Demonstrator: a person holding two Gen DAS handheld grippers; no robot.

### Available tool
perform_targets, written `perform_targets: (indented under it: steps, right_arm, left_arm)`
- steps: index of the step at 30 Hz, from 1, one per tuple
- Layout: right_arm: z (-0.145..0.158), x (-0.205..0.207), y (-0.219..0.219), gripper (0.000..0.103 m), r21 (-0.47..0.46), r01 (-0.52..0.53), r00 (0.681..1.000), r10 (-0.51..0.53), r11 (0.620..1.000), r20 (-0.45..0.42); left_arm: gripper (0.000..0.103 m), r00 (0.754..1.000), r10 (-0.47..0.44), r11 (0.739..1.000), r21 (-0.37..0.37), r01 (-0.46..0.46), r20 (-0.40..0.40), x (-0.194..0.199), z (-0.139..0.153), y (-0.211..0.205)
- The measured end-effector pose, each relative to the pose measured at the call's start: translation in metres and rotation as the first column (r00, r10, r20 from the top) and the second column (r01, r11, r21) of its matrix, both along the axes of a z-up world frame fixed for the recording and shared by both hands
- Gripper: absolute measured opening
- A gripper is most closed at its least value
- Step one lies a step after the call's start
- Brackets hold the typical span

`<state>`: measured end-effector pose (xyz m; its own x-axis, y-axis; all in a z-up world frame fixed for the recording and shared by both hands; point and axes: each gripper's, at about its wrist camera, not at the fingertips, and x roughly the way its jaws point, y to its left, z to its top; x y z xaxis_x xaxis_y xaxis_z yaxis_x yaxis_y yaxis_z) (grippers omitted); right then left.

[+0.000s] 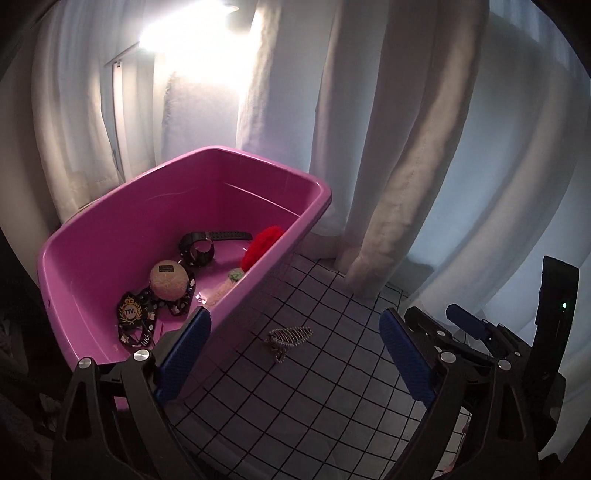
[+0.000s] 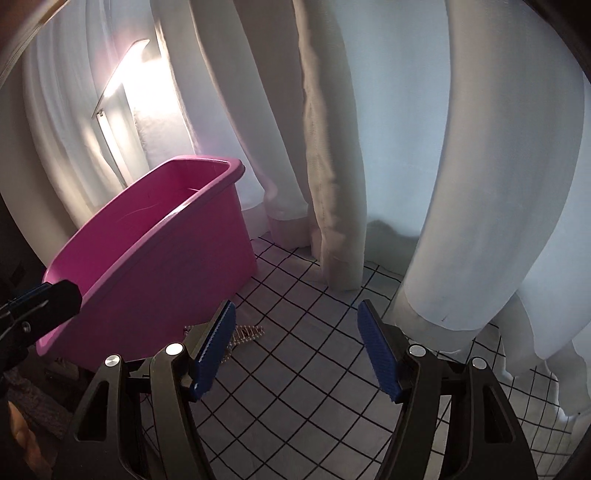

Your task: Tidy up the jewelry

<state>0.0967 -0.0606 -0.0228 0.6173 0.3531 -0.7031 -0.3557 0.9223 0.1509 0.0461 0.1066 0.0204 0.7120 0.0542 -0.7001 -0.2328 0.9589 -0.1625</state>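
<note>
Jewelry here is a beaded silver piece (image 1: 289,338) lying loose on the grid-patterned cloth (image 1: 314,387), just beside the long near wall of the pink bin (image 1: 236,295). In the right wrist view the same piece (image 2: 245,336) shows partly behind the left pad of the right claw (image 2: 296,349), close to the bin's (image 2: 166,280) base.

Inside the bin lie a black watch (image 1: 207,245), a red fuzzy item (image 1: 261,246), a small green bit (image 1: 236,275), a round cream puff (image 1: 170,279), and a black printed lanyard (image 1: 147,317) with a crest badge, which curls under and around the puff.

Left claw (image 1: 295,360) hangs above the cloth with its blue pads wide apart and nothing between them; its left pad overlaps the bin's near wall in the view, and the beaded piece sits ahead between the two pads. Right claw is likewise spread apart and holds nothing, over the cloth to the right of the bin.

White curtains (image 1: 388,166) fall onto the cloth's far edge behind the bin, with a bright light (image 1: 177,33) glaring through at the far left.
</note>
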Motion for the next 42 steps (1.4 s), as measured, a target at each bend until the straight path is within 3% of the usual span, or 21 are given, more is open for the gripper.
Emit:
perform_targets:
  steps: [4,9,13,19,25,32,37,38,40,42]
  right_arm:
    - [-0.017,-0.008,-0.034,0.065,0.003,0.052,0.998,-0.052,0.999,-0.032]
    - [-0.035,-0.016,-0.068,0.065,0.007,0.086,0.994,-0.085,0.996,-0.072]
    - [-0.044,-0.021,-0.083,0.065,0.03,0.088,0.992,-0.085,0.996,-0.096]
    - [-0.052,-0.02,-0.097,0.065,0.094,0.09,0.99,-0.079,0.991,-0.119]
    - [-0.061,-0.015,-0.105,0.065,0.14,0.089,0.987,-0.068,0.986,-0.147]
    - [-0.06,-0.008,-0.105,0.065,0.171,0.072,0.988,-0.046,0.983,-0.15]
    - [-0.057,-0.006,-0.103,0.065,0.18,0.071,0.989,-0.045,0.981,-0.143]
    - [-0.056,-0.005,-0.103,0.065,0.183,0.072,0.988,-0.046,0.98,-0.144]
    - [-0.055,-0.005,-0.102,0.065,0.184,0.074,0.989,-0.048,0.98,-0.14]
    - [-0.053,-0.005,-0.102,0.065,0.185,0.076,0.989,-0.051,0.98,-0.135]
  left_arm:
    - [0.091,0.993,-0.001,1.0,0.011,0.002,-0.117,0.01,-0.046,-0.029]
    - [0.091,0.974,0.141,0.99,0.011,-0.141,-0.177,0.031,-0.101,-0.021]
    - [0.091,0.939,0.252,0.967,0.021,-0.254,-0.234,0.049,-0.136,-0.01]
    - [0.091,0.891,0.381,0.92,0.012,-0.391,-0.245,0.063,-0.159,0.0]
    - [0.091,0.884,0.41,0.911,0.048,-0.41,-0.224,0.088,-0.163,-0.003]
    - [0.091,0.83,0.481,0.874,0.075,-0.48,-0.282,0.113,-0.183,0.013]
    - [0.093,0.83,0.488,0.87,0.074,-0.488,-0.269,0.119,-0.186,0.016]
    - [0.089,0.837,0.473,0.878,0.071,-0.473,-0.274,0.12,-0.187,0.015]
    - [0.064,0.864,0.438,0.896,0.05,-0.44,-0.247,0.123,-0.185,0.01]
    - [0.061,0.872,0.422,0.905,0.064,-0.42,-0.249,0.124,-0.182,0.004]
